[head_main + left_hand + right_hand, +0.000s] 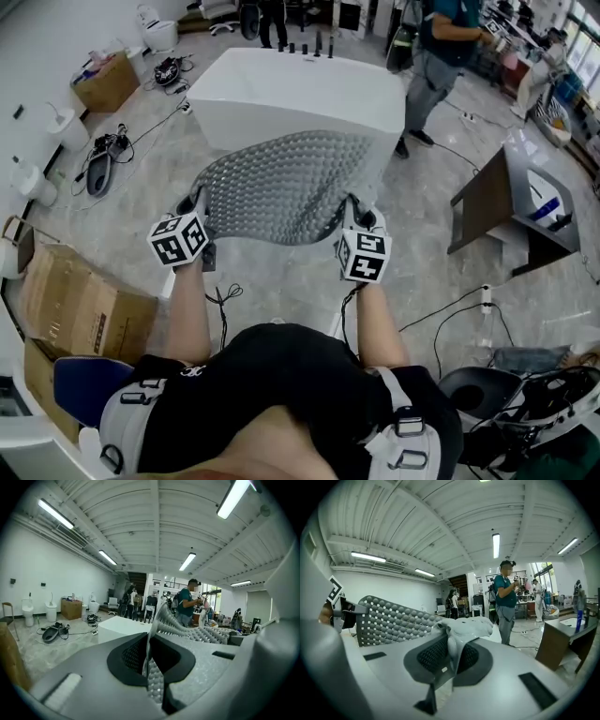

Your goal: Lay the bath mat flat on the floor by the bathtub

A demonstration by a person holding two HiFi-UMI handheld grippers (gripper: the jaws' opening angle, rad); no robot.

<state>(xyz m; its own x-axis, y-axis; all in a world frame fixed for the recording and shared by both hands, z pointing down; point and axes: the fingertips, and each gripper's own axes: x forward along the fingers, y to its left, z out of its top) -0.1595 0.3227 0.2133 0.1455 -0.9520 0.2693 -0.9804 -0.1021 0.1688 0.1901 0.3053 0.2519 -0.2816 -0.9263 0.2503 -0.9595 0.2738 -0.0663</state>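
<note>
Above the floor (pixel 281 286), just in front of the white bathtub (pixel 291 94): grey studded bath mat (pixel 281 187) is held up in the air, spread between both tools, sagging slightly in the middle. Its far edge overlaps the tub's near side in the head view; contact is possible but cannot be confirmed.

Left gripper (pixel 200 214): jaws clamped on the mat's left near corner, mat edge pinched thin between the pads (pixel 149 660).

Right gripper (pixel 352 217): jaws clamped on the right near corner, material bunched above the pads (pixel 449 656).

Surroundings: cardboard boxes (pixel 80 305) at left, a standing person (pixel 436 56) beyond the tub.
</note>
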